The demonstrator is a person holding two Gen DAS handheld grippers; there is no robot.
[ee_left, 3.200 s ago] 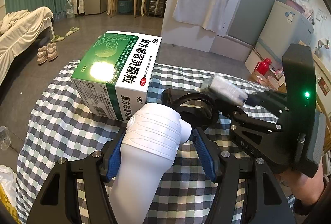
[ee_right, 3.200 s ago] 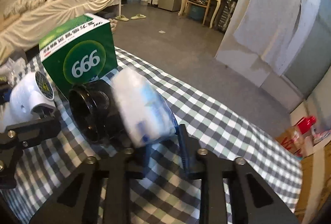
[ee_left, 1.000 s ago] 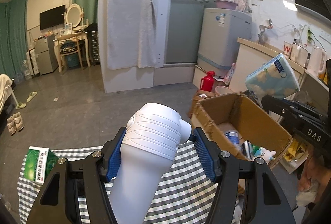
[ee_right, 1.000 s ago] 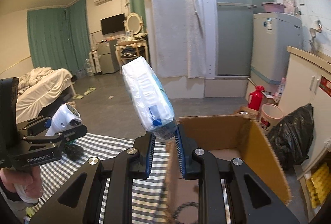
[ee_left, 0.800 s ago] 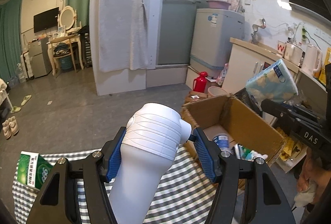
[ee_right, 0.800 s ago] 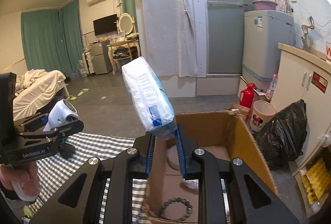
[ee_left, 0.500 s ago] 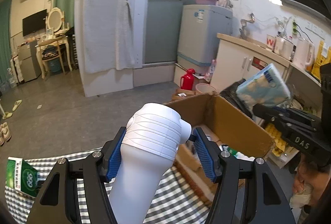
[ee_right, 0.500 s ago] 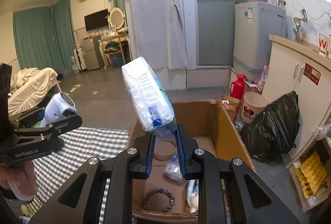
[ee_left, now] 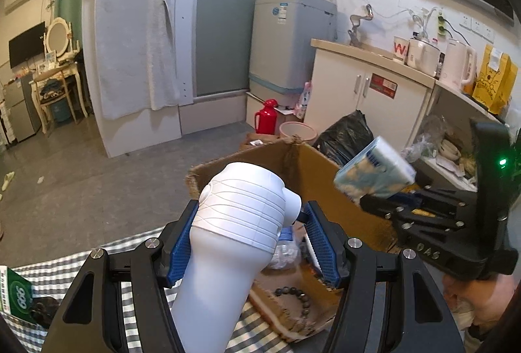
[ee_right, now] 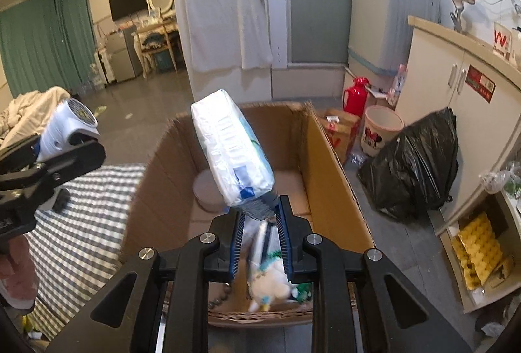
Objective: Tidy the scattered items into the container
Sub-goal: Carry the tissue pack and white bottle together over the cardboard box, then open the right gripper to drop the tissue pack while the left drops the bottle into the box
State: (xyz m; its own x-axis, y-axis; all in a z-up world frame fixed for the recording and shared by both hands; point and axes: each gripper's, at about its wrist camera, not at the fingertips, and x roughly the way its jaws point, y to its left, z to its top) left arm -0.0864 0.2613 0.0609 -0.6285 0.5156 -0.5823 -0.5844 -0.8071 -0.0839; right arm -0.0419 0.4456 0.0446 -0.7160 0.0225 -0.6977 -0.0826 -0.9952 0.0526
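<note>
The right gripper (ee_left: 366,201) bore pale raised letters "DAS" on its black body, at about four o'clock in the left wrist view. At eight o'clock there, a green box (ee_left: 14,291) showed what looked like "666" or "999" in a white-ringed circle, read upside down. A white cup (ee_left: 400,49) on the counter at two o'clock carried a red "W". Other labels were too small to read.

Rough cardboard box (ee_right: 329,157), glossy plastic-wrapped tissue pack (ee_right: 232,154)
</note>
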